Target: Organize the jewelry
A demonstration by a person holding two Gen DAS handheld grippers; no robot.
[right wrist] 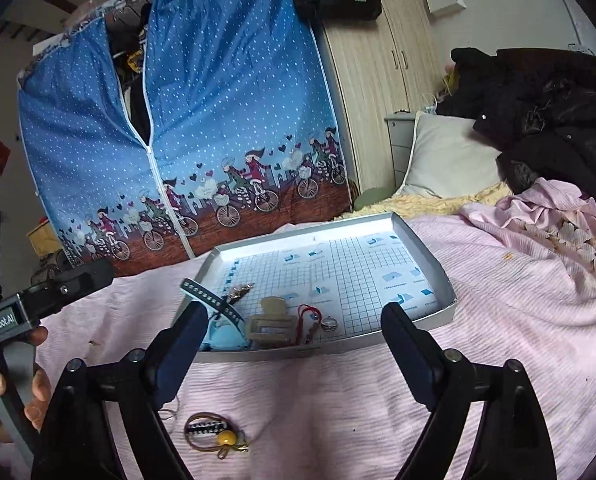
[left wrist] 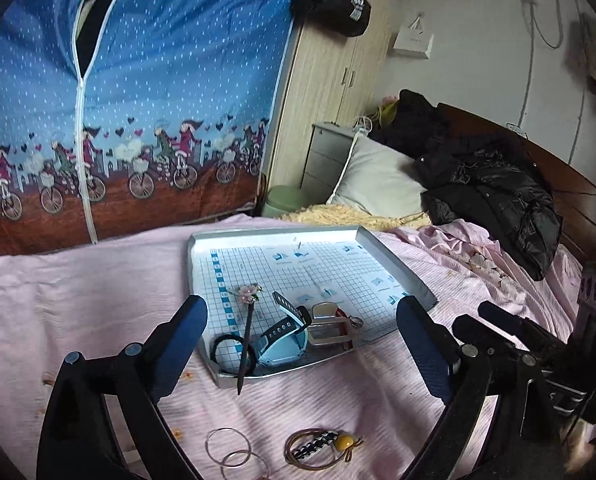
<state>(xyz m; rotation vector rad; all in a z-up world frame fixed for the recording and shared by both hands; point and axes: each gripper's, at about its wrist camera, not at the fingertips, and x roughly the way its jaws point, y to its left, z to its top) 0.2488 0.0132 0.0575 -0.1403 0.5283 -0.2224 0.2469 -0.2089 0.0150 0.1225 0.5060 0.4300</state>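
A blue fabric wardrobe [right wrist: 226, 120] printed with white dots and a row of cyclists stands behind the bed [left wrist: 78, 300], which is covered in a pink ribbed sheet. A black bag [left wrist: 332, 0] with white lettering too blurred to read sits on top of the wooden cupboard [left wrist: 330, 80]. The only writing I can read is "GenRobot.AI" on the grey body of the left gripper, seen from the right wrist camera, with a hand [right wrist: 2, 392] wrapped round its handle.

A shallow silver tray [left wrist: 398, 260] lined with blue-and-white grid paper lies on the sheet. Its near end holds the jewelry: a light blue watch [left wrist: 284, 340] with a dark perforated strap, a black hair tie [left wrist: 230, 354], a dark hair stick [left wrist: 247, 340] topped with a pink flower and poking out over the tray's near rim, a pale rectangular buckle [right wrist: 270, 326], a red cord [right wrist: 308, 316] and a small silver ring [right wrist: 329, 323].

On the sheet in front of the tray lie thin metal bangles [left wrist: 230, 448] and a brown cord loop [left wrist: 318, 448] with a yellow bead [left wrist: 345, 442], lying over a black-and-white clip.

The left gripper [left wrist: 302, 332] hovers over the tray's near end, fingers spread wide and grasping nothing. The right gripper [right wrist: 292, 336] is likewise released and empty, hanging just short of the tray's near edge.
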